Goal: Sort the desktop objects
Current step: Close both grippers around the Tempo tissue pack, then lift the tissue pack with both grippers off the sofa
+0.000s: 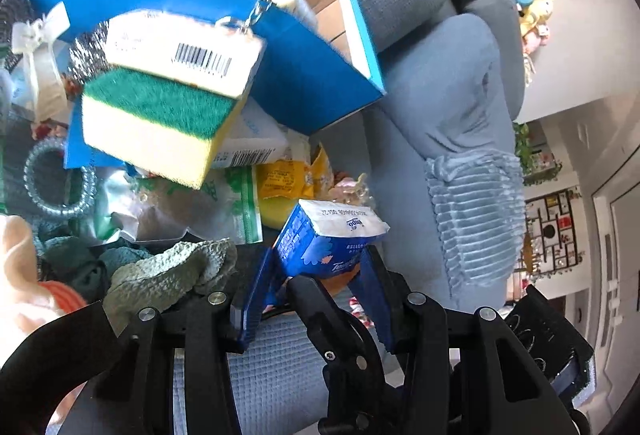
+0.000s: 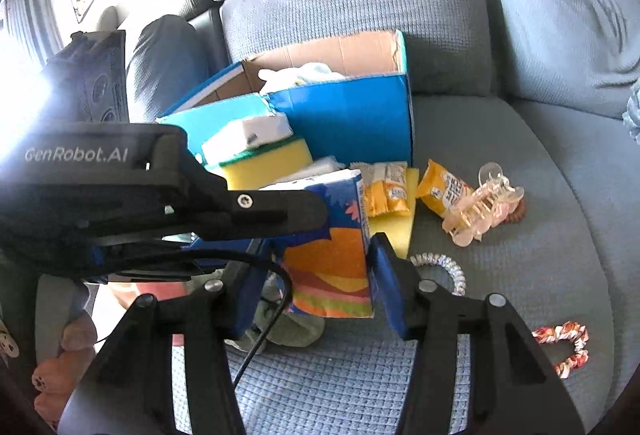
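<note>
A blue and orange tissue pack [image 1: 328,243] sits between the pads of my left gripper [image 1: 316,275], which is shut on it. The same tissue pack [image 2: 332,247] stands between the pads of my right gripper [image 2: 320,283], which also grips it. The left gripper body [image 2: 160,203] crosses the right wrist view from the left. A yellow and green sponge with a barcode label [image 1: 164,103] hangs in mid-air in front of the blue cardboard box [image 1: 304,75]. The sponge [image 2: 264,155] and box [image 2: 352,123] also show in the right wrist view.
On the grey sofa seat [image 2: 520,235] lie yellow snack packets [image 2: 440,191], a clear hair claw [image 2: 484,207], a spiral hair tie [image 2: 444,271], a patterned scrunchie [image 2: 568,347] and a green cloth [image 1: 176,271]. A sofa armrest [image 1: 452,115] rises on the right.
</note>
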### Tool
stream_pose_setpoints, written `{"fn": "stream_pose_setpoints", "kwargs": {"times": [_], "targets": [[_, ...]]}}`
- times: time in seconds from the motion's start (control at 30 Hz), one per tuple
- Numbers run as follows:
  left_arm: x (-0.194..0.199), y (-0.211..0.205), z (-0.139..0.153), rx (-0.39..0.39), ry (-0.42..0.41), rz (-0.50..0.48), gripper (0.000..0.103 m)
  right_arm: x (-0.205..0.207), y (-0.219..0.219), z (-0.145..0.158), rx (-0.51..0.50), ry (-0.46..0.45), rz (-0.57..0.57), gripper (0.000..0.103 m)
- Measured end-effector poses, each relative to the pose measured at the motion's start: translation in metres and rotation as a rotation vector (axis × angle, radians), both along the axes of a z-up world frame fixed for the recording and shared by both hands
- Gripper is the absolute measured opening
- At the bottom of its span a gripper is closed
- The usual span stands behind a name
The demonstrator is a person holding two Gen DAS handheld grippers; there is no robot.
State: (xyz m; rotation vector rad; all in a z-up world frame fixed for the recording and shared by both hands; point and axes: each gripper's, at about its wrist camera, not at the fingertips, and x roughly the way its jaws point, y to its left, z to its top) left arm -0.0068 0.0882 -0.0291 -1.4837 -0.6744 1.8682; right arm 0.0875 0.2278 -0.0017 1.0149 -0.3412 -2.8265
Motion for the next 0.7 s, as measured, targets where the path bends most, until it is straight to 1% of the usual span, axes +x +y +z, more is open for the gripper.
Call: {"fn": "stream_pose_setpoints", "kwargs": {"times": [0.23,0.57,0.7], "targets": [[0.004,-0.012,0.023,0.026,0.062,0.023,0.046,0.006,-0.011,0.021,0.022,0.045,0.016,0.051],[0.006,-0.032,0.044,0.056,0.122,0.051,0.046,0.007,-0.036,0.047,0.064,0.099,0.040,0.051],[0.007,-0.039,0.053,0.069,0.146,0.060,0.046,0.009,-0.049,0.056,0.098,0.121,0.044,0.051]]}}
